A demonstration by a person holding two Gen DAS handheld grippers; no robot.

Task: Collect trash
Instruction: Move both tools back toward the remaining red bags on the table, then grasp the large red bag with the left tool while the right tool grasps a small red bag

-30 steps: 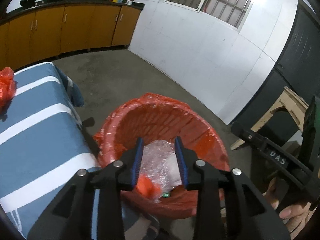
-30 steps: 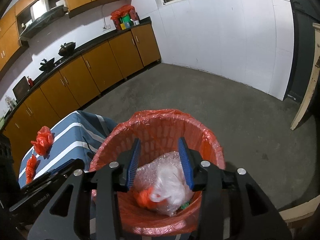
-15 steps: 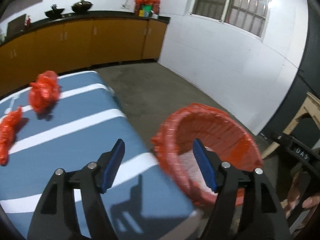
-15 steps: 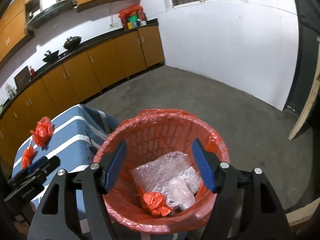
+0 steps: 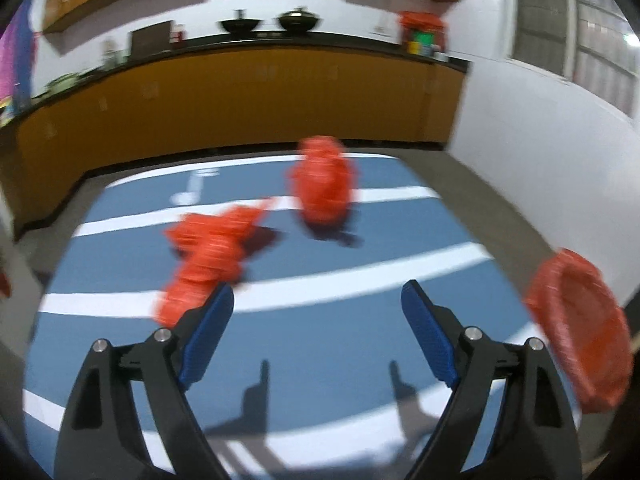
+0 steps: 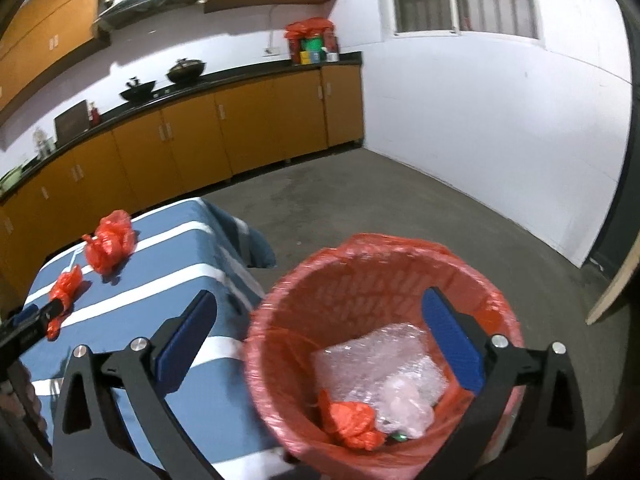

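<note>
Your left gripper (image 5: 316,332), jaws wide and empty, faces crumpled red plastic bags (image 5: 208,256) on the blue striped bench (image 5: 360,344); your right gripper (image 6: 320,344), equally wide, hangs over the red-lined bin (image 6: 400,256).

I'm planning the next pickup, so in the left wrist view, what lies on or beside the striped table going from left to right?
Elongated red bag → rounder crumpled red bag → red-lined trash basket, off the table's right edge. The left gripper is open and empty above the striped table.
</note>
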